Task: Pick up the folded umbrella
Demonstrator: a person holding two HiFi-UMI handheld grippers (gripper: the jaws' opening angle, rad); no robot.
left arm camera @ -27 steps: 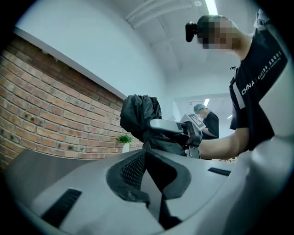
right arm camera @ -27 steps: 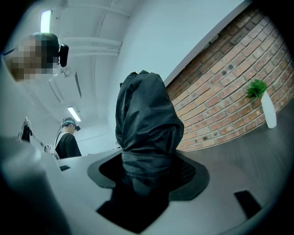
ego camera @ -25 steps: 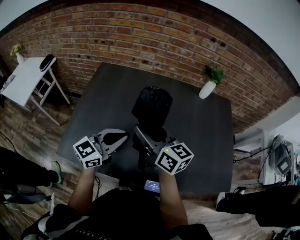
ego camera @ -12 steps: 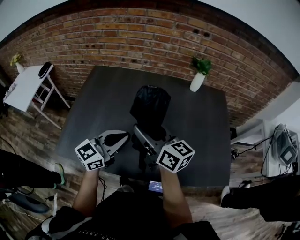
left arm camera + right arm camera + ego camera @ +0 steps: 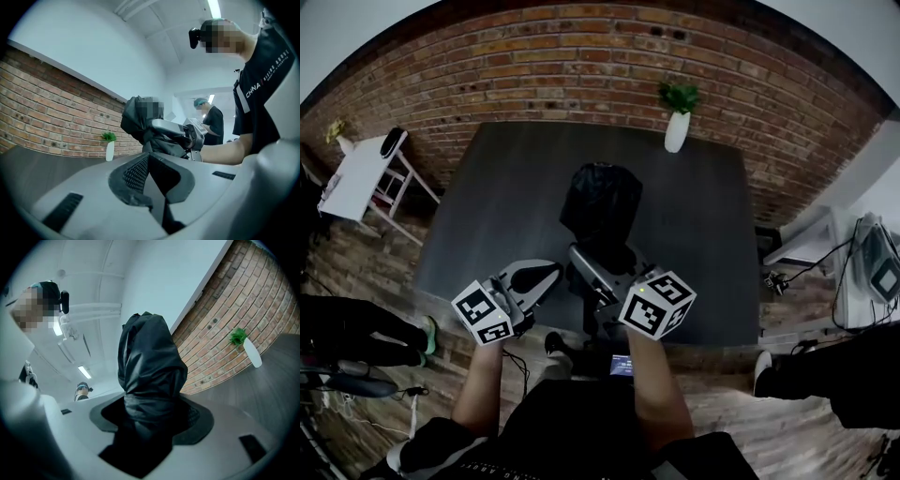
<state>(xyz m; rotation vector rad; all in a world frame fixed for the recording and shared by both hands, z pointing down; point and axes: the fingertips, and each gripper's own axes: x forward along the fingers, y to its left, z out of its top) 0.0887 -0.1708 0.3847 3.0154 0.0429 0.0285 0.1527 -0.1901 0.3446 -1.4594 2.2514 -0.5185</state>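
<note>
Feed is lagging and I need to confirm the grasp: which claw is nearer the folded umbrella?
Right. The right claw is clamped on the lower end of the folded umbrella. The left claw sits off to its left, holding nothing.

Head view looked steeply down on the desk [image 5: 487,178]; both gripper views, close in, shared umbrella [image 5: 150,362] and vase [image 5: 253,353].

Table [image 5: 487,206]: dark top, bare left, right and beyond the folded umbrella [image 5: 600,208].
Folded umbrella: upright near mid-table, clamped in the right gripper [image 5: 591,267].
Left gripper [image 5: 549,273]: just beside it, jaws together.
Vase with plant [image 5: 676,129]: far edge, well apart.
Brick wall [image 5: 534,56]: closes the far side.
</note>
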